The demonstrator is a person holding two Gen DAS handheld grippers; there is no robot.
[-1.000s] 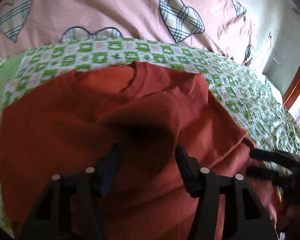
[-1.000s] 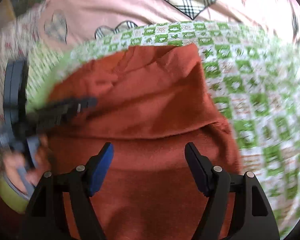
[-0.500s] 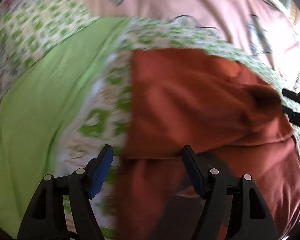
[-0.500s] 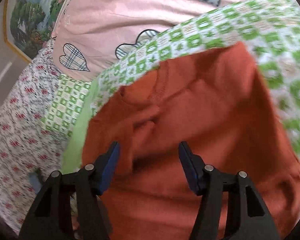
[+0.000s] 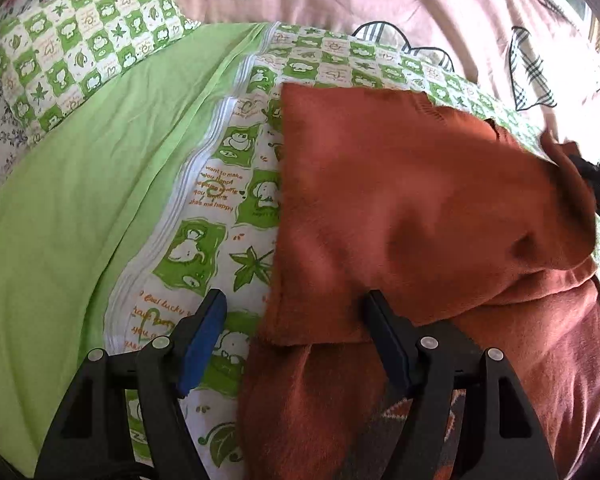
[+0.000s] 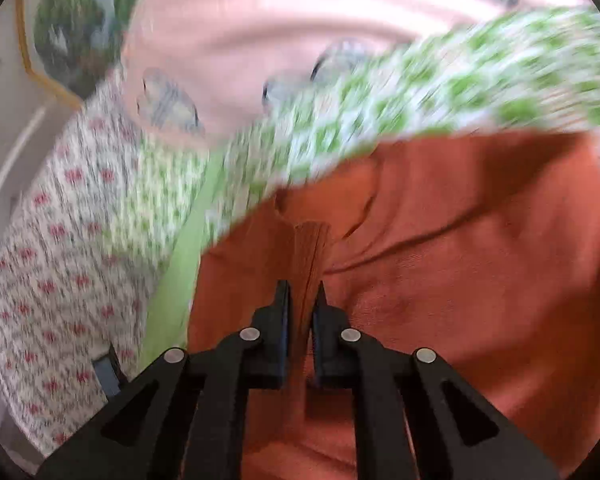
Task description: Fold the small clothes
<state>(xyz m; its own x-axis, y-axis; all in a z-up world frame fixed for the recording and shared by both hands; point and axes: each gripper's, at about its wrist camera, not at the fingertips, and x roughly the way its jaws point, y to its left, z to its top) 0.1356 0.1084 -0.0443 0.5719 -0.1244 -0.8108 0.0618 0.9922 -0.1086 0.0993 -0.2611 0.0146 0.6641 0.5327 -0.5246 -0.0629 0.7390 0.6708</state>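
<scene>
On the bed's green checked sheet lay the rust-orange sweater, partly folded. Our right gripper was clamped on a ribbed fold, our left gripper spread, empty, over its edge. We judged that pulling one-handed might drag the fold apart.

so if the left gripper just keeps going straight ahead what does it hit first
Most likely the folded left edge of the orange sweater, lying between the open fingers of the left gripper, with the green patterned sheet beside it. Depth is unclear.

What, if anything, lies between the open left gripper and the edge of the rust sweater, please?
Nothing visible does. The left gripper is open with the rust sweater edge already between its fingers, over the green patterned sheet.
</scene>
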